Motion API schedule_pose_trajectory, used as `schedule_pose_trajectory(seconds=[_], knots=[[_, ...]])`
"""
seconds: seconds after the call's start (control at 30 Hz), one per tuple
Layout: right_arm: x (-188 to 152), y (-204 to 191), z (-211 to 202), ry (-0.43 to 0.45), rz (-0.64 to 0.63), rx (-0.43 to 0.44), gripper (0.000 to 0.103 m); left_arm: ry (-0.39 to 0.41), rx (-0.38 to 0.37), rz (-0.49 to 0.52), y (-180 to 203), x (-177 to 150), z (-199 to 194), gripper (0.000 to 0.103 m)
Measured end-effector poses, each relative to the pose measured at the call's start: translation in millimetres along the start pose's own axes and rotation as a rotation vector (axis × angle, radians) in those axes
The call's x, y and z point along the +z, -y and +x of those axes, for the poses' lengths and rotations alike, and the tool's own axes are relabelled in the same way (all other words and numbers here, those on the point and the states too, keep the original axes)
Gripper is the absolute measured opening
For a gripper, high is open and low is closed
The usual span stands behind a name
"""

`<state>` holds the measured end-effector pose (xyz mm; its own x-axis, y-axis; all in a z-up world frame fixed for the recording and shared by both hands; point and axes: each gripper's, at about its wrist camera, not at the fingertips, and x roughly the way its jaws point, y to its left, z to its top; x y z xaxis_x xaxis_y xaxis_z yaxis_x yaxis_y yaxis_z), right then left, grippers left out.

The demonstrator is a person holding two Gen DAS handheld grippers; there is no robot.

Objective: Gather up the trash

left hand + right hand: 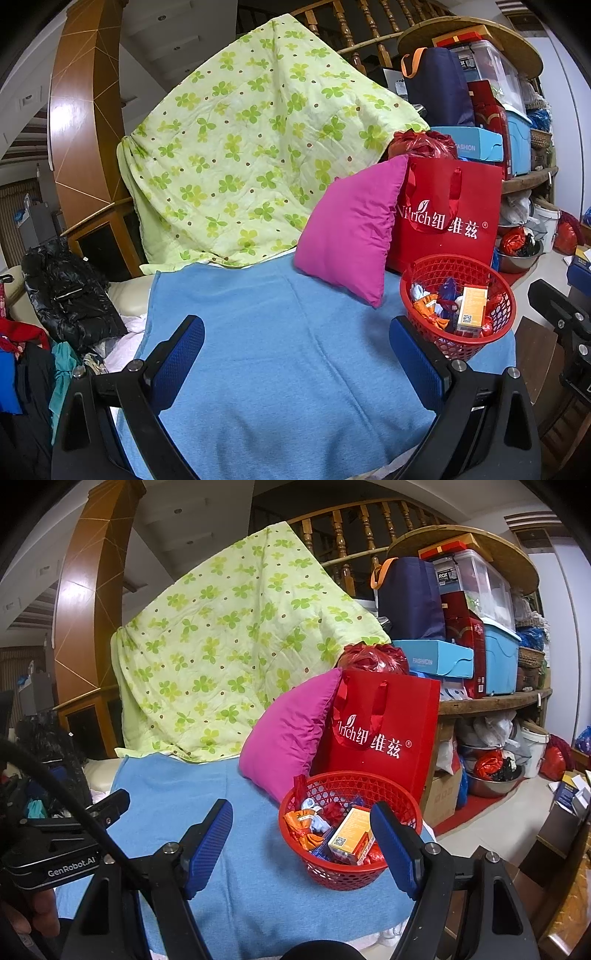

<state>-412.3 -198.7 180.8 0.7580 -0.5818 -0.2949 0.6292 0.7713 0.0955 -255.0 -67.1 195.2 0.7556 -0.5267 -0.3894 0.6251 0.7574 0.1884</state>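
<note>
A red mesh basket (pixel 499 291) (pixel 402 790) stands on the blue blanket (pixel 280 354) (pixel 236 897) at its right end. It holds an orange carton (pixel 470 309) (pixel 350 833), orange wrappers (pixel 303 828) and several other crumpled scraps. My left gripper (pixel 297 356) hangs open over the bare blanket, left of the basket, with nothing between its blue fingers. My right gripper (pixel 301 843) is open too, its right finger (pixel 392 845) in front of the basket's near rim, nothing gripped.
A pink pillow (pixel 354 229) (pixel 291 731) and a red paper bag (pixel 450 218) (pixel 384 734) stand just behind the basket. A green clover quilt (pixel 240 147) rises behind the blanket. Cluttered shelves (pixel 491 698) fill the right side. Dark clothes (pixel 66 291) lie to the left.
</note>
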Motion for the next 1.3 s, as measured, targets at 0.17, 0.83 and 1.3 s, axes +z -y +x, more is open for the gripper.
schedule_pose_trajectory(seconds=[0.17,0.83,1.3], knots=[[0.0,-0.5,-0.4,0.001,-0.001,0.0,0.08,-0.002,0.001,0.002,-1.1,0.5,1.0,0.1],[-0.5,-2.3,-0.4,-0.005,-0.003,0.005,0.08,-0.01,-0.009,0.012,-5.7,-1.0,4.2,0.1],[-3.0,-0.5,2.3,-0.007,0.007,0.005,0.08,-0.012,-0.021,0.033,-2.0,-3.7,2.4,0.1]])
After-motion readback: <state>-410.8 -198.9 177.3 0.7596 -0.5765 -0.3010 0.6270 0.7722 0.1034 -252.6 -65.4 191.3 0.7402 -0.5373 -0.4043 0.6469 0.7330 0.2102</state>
